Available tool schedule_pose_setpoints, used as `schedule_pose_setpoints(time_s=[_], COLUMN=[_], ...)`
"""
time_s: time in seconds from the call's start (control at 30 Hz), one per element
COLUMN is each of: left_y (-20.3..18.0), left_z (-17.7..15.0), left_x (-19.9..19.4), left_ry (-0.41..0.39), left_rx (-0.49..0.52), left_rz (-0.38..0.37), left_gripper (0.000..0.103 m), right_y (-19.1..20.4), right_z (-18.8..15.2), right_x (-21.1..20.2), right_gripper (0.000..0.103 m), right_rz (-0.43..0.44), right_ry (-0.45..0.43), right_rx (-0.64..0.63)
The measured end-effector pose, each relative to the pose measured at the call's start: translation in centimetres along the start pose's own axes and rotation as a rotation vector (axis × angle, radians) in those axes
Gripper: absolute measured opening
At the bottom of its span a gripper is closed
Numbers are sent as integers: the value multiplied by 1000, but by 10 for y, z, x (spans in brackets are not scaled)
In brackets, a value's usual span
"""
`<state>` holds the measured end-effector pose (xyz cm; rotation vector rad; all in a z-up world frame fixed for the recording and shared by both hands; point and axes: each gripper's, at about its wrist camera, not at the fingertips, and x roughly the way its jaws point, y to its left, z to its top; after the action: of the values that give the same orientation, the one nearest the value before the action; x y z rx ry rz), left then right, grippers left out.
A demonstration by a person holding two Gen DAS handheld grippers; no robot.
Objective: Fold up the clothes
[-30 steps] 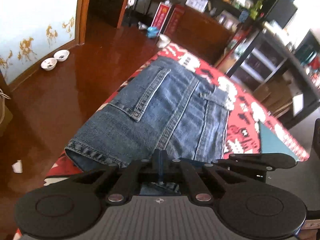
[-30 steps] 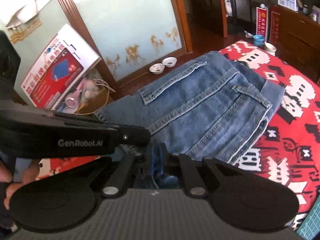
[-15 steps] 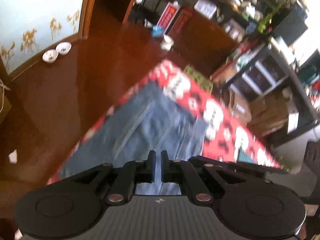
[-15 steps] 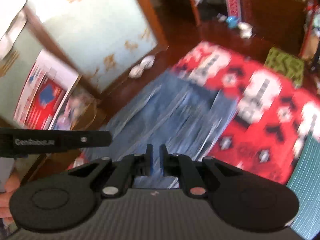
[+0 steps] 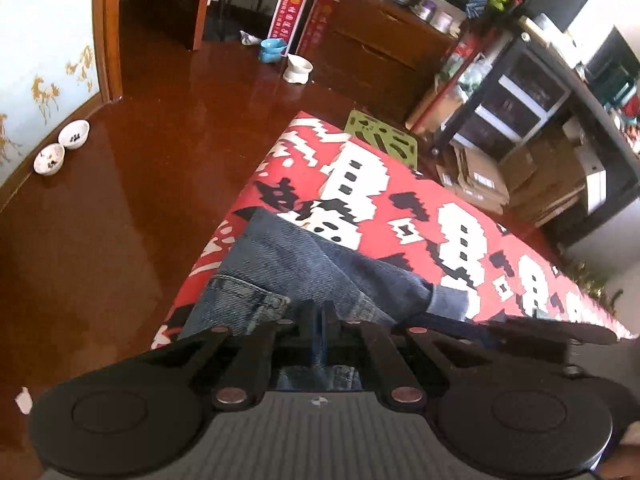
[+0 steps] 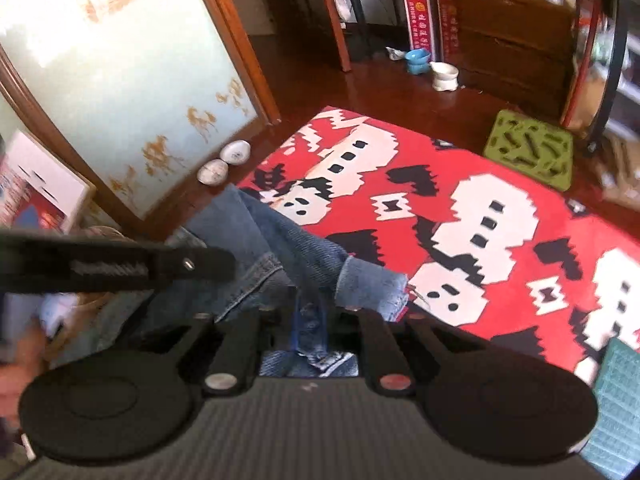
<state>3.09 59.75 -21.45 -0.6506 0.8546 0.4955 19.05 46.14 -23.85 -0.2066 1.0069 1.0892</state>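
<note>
Both tongs — left (image 5: 319, 316), right (image 6: 309, 312) — clamp the heavy, floppy blue denim jacket (image 5: 304, 268); thick seamed hems give surest hold.

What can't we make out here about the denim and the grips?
- Denim jacket: near edge hidden behind left gripper body, left wrist view.
- Right gripper: pinch point masked by bunched denim, right wrist view.
- Hand: blurred, cut by left edge.

Right gripper (image 6: 311, 312) clamped on bunched blue denim garment (image 6: 280, 264), cuff (image 6: 370, 284) folded beside it. Denim lies at the near left corner of a red patterned cloth (image 6: 480, 184) (white and black motifs). Left gripper (image 6: 120, 266) crosses at left, blurred. Two small bowls (image 6: 224, 162) on the floor by the wall.
</note>
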Motion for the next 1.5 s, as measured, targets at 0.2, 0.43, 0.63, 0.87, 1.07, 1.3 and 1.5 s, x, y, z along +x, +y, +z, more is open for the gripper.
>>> schedule_pose_setpoints(time_s=[0.2,0.43,0.63,0.87,1.07,1.3,1.5], left_y=[2,4,-8,-37,-35,-13,27], left_z=[19,36,36,18,19,38,26], left_x=[18,38,20,27,48,1,-6], left_ry=[-6,-7,-33,24,31,-49,-12], left_rx=[7,21,18,93,50,-25,-78], left_rz=[-52,-64,-96,-149,-139,-125,-53], left_gripper=[3,3,3,3,2,3,0], right_y=[5,-10,-19,-22,-35,-14,10], right_z=[14,20,15,6,15,23,19], right_x=[16,23,1,-5,8,-6,13], right_gripper=[9,0,3,3,2,4,4], right_rz=[-13,-36,-37,-49,-83,-4,67], right_ry=[-14,-51,-83,-61,-82,-104,-61], right_rx=[-18,48,85,80,128,52,-6])
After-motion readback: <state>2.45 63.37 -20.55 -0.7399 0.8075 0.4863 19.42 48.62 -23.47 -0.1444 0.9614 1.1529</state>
